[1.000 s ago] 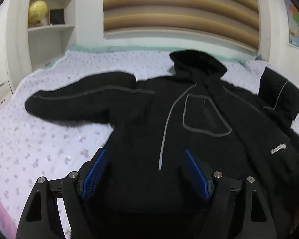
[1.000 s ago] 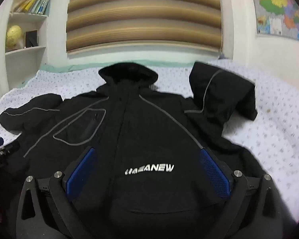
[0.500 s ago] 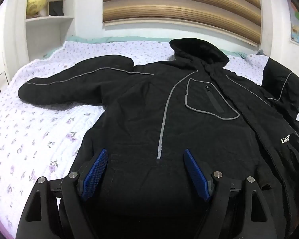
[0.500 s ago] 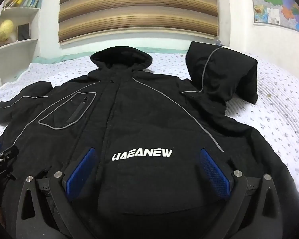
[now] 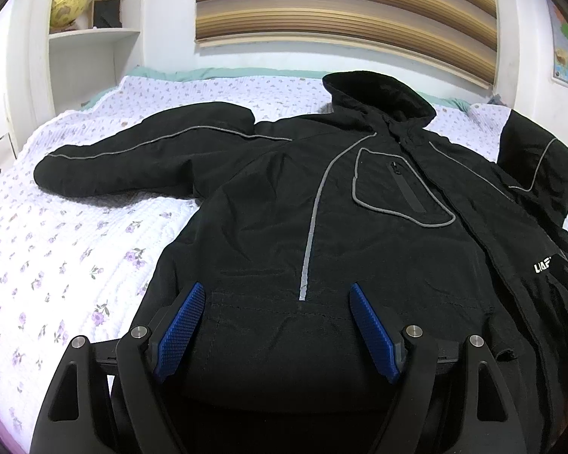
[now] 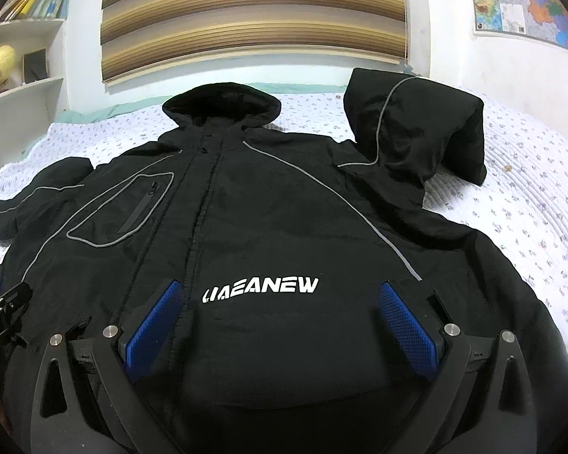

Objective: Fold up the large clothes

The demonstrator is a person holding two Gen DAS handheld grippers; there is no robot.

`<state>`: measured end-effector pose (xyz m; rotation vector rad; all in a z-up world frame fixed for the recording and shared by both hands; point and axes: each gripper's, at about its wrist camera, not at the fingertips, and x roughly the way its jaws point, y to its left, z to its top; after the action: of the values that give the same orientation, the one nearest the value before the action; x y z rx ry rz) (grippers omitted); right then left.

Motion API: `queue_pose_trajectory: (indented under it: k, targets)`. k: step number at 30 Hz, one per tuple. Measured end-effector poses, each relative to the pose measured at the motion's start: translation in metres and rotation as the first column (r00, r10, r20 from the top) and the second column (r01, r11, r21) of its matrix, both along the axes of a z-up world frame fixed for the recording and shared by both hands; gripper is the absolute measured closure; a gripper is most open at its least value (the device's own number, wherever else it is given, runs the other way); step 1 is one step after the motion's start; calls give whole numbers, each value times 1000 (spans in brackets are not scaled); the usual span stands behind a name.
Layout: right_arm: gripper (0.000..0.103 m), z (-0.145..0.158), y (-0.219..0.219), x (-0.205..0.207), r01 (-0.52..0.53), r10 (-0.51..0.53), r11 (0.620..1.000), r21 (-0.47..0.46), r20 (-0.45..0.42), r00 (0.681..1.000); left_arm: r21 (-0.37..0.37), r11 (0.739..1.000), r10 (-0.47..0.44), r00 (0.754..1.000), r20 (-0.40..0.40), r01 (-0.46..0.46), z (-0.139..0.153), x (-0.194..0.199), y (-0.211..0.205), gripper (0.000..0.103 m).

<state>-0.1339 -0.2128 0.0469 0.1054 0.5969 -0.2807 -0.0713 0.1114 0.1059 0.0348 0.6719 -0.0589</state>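
Observation:
A large black hooded jacket (image 5: pixel 269 196) with grey piping lies front up on the bed; it also shows in the right wrist view (image 6: pixel 269 204) with white lettering. Its left sleeve (image 5: pixel 140 151) lies stretched out flat. Its right sleeve (image 6: pixel 416 132) is bent upward and bunched. My left gripper (image 5: pixel 274 299) is open, low over the jacket's bottom hem on the left half. My right gripper (image 6: pixel 280 299) is open, low over the hem on the right half, astride the lettering. Neither holds cloth.
The bed (image 5: pixel 56 249) has a white quilt with small purple flowers. A white shelf unit (image 5: pixel 91 34) with a yellow globe stands at the back left. A striped blind (image 6: pixel 253 11) and a wall map (image 6: pixel 526 0) are behind.
Both grippers have dropped lower and closer to the jacket's hem. The jacket now lies still and looks larger in both views. Both grippers stay open.

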Motion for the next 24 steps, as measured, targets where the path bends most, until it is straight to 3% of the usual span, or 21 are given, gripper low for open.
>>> queue_pose_trajectory:
  k: [1, 3, 9, 19, 24]
  targets:
    - [0, 0, -2, 0, 1, -1, 1000, 2, 1, 1000, -1, 1000, 19, 1000, -1, -19, -12, 2, -31, 23]
    - [0, -3, 2, -1, 9, -9, 1000, 1, 5, 1000, -6, 1000, 30, 1000, 3, -30, -18, -8, -37, 23]
    - [0, -6, 2, -1, 12, -12, 1000, -2, 0, 1000, -15, 999, 48, 999, -6, -48, -30, -28, -39, 23]
    - [0, -8, 3, 0, 18, -18, 1000, 8, -6, 1000, -21, 999, 50, 999, -1, -50, -116, -15, -57, 23]
    - [0, -9, 2, 0, 20, -20, 1000, 14, -7, 1000, -22, 999, 50, 999, -1, -50, -128, -13, -60, 23]
